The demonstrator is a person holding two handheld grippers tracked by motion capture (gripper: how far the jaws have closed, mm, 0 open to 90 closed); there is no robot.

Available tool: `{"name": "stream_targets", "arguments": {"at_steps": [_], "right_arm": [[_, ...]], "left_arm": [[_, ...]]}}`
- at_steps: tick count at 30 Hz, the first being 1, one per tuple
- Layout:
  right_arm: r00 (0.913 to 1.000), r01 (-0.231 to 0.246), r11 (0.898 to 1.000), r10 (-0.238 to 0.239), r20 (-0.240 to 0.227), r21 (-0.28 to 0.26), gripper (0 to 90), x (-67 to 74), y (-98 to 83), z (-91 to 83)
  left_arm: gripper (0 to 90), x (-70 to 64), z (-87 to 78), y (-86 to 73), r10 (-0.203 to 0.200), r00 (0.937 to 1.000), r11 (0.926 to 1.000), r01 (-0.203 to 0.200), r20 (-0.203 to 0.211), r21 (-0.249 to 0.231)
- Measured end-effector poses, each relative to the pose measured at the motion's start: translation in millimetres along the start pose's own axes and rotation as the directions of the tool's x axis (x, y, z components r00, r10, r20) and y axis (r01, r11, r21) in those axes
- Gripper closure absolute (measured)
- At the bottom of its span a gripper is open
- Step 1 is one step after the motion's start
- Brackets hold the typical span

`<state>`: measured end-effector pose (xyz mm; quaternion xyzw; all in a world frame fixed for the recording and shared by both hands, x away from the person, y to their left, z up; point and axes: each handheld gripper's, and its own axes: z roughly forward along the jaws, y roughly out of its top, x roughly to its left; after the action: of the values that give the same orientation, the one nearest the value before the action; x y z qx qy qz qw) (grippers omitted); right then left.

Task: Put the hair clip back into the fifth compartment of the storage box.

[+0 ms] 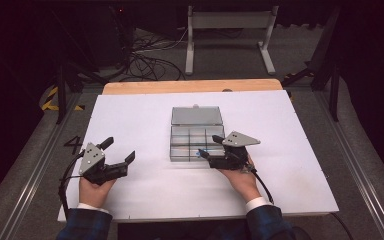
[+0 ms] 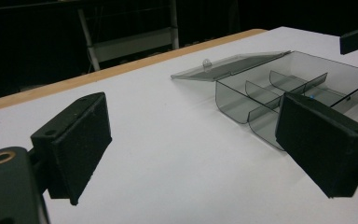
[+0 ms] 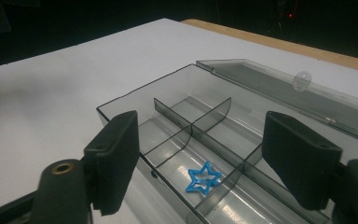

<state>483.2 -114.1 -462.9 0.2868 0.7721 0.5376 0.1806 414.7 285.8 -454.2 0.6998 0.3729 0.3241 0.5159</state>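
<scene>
A clear smoky plastic compartment box (image 1: pixel 195 145) lies on the white table with its lid (image 1: pixel 196 116) folded back flat. A small blue star-shaped piece (image 3: pixel 204 177) lies loose in a near compartment, also seen as a blue speck (image 1: pixel 199 152). My right gripper (image 1: pixel 208 146) hovers open at the box's near right corner, its jaws either side of the star's compartment (image 3: pixel 200 168), nothing held. My left gripper (image 1: pixel 118 150) is open to the left of the box, above bare table, with the box (image 2: pixel 279 93) ahead to its right.
The white board (image 1: pixel 145 125) covers a wooden table whose far edge (image 1: pixel 190 86) shows. Beyond it stand a white metal frame (image 1: pixel 227 35) and tangled floor cables (image 1: pixel 145 60). Dark posts flank the table on both sides.
</scene>
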Motion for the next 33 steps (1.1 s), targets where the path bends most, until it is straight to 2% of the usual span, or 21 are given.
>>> {"name": "stream_targets", "arguments": {"at_steps": [6, 19, 33], "right_arm": [[0.9994, -0.003, 1.0, 0.004, 0.035, -0.021, 17.8, -5.1, 1.4, -7.2], [0.9991, -0.019, 0.998, 0.021, 0.037, -0.054, 12.0, -16.2, 0.7, -23.6], [0.9996, -0.009, 0.996, 0.011, 0.026, -0.094, 5.3, -22.9, 2.2, -39.4]], "left_arm": [[10.9, 0.0, -0.1, -0.1, -0.002, 1.0, 1.0, 0.002, 0.0, 0.002], [10.8, -0.1, -0.2, 0.0, 0.002, 1.0, 1.0, -0.002, -0.003, 0.001], [10.7, -0.2, -1.0, 0.0, -0.001, 1.0, 1.0, 0.001, -0.003, 0.002]]}}
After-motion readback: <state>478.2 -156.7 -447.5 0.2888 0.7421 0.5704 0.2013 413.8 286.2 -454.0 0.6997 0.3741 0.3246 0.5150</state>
